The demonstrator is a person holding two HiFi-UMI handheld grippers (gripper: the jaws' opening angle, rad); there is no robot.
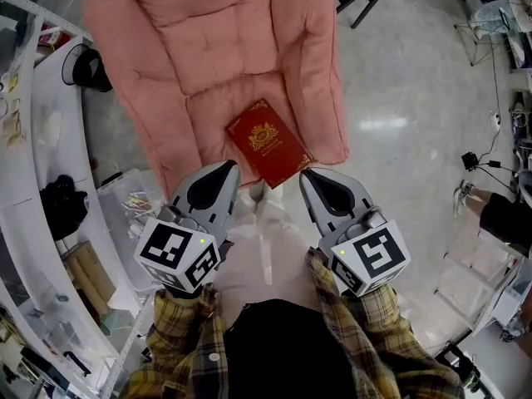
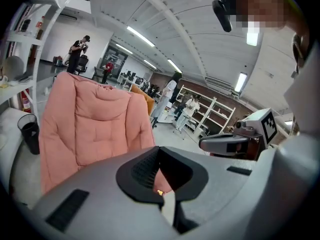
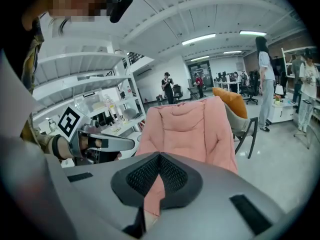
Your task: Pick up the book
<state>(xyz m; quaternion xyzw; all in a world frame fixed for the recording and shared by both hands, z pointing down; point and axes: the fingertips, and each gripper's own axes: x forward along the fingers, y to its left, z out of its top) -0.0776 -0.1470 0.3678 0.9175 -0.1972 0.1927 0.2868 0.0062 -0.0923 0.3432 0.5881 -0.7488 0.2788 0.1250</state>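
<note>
Book (image 1: 268,142): red, with a gold ornament on its cover, lying flat and turned at an angle near the front right corner of a pink padded chair (image 1: 216,48), its near corner reaching the seat's front edge.

Nearest the camera, two yellow plaid sleeves (image 1: 179,339) carry the grippers, each with a black-and-white marker cube (image 1: 179,252) on its back. The left gripper (image 1: 224,169) is clenched, pads meeting at the tip with nothing between them; its own view shows the same closed jaws (image 2: 159,150). The right gripper (image 1: 306,175) is also clenched and holds nothing, its pads together in its own view (image 3: 159,156). In the head view the two tips sit on either side of the book's near corner, just short of the cover. Whether either touches it cannot be told.

Beyond the book, the quilted back of the chair rises. A black cup (image 2: 30,131) stands just left of the chair, and white shelves (image 1: 33,165) run along that side. A pale glossy floor (image 1: 416,115) spreads to the right. Behind the chair an orange cushion (image 3: 231,101) shows on another seat, and several people (image 3: 265,79) stand far off under strip lights.
</note>
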